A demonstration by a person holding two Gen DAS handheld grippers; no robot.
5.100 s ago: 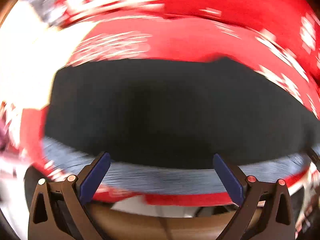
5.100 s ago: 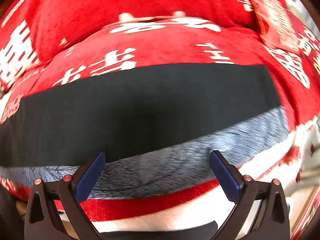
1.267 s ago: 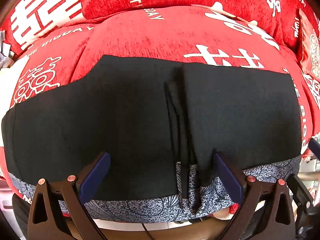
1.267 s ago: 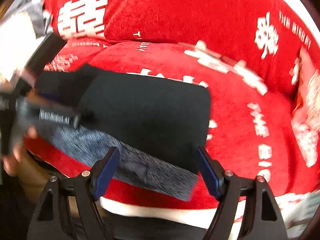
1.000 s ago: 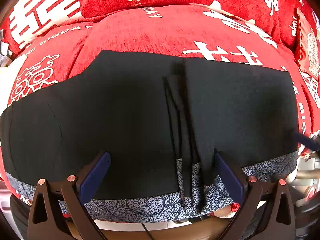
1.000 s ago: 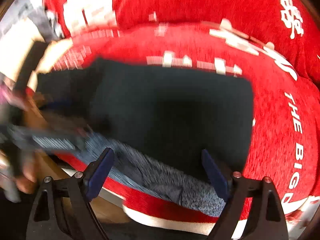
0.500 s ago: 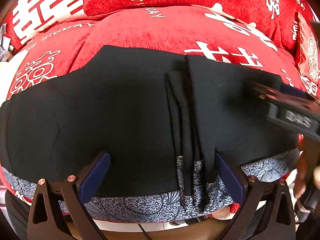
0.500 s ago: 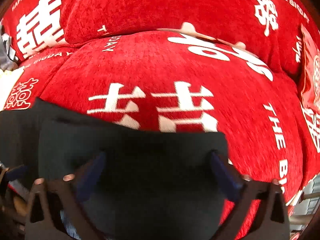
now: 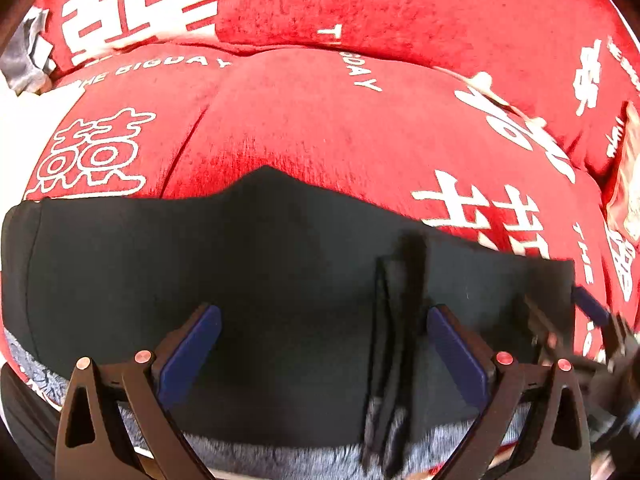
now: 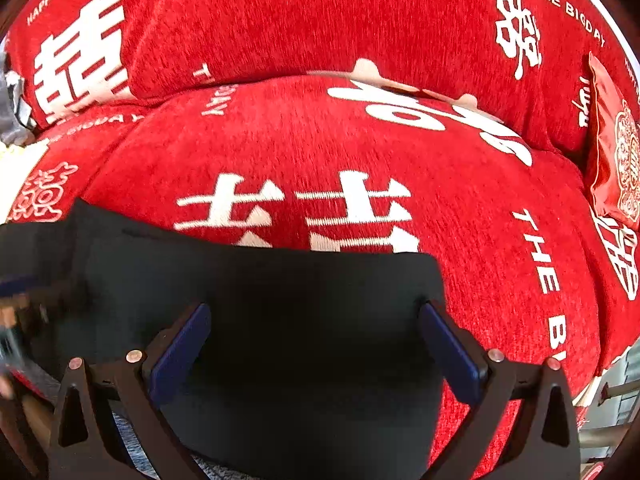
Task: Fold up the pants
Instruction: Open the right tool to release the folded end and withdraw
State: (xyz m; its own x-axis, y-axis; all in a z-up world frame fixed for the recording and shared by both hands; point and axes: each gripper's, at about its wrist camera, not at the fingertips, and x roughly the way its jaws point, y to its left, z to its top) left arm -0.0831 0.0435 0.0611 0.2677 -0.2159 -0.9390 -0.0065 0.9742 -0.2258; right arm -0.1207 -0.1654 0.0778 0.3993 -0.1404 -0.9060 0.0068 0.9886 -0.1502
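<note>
Black pants lie flat across a red sofa seat cushion. Their right part is folded over, with stacked fold edges running toward me. My left gripper hovers open over the middle of the pants, the fold edges just inside its right finger. In the right wrist view the folded right end of the pants fills the space between the wide-open fingers of my right gripper, whose pads do not press on it. Each gripper shows blurred at the edge of the other's view.
The red back cushions carry white lettering. A red patterned pillow leans at the far right. A grey-blue patterned cloth runs under the pants along the seat's front edge. Bare red cushion lies right of the pants.
My left gripper has shifted left along the pants, so the fold edges now sit near its right finger. My right gripper has swung over the pants' right end and come lower, jaws wider.
</note>
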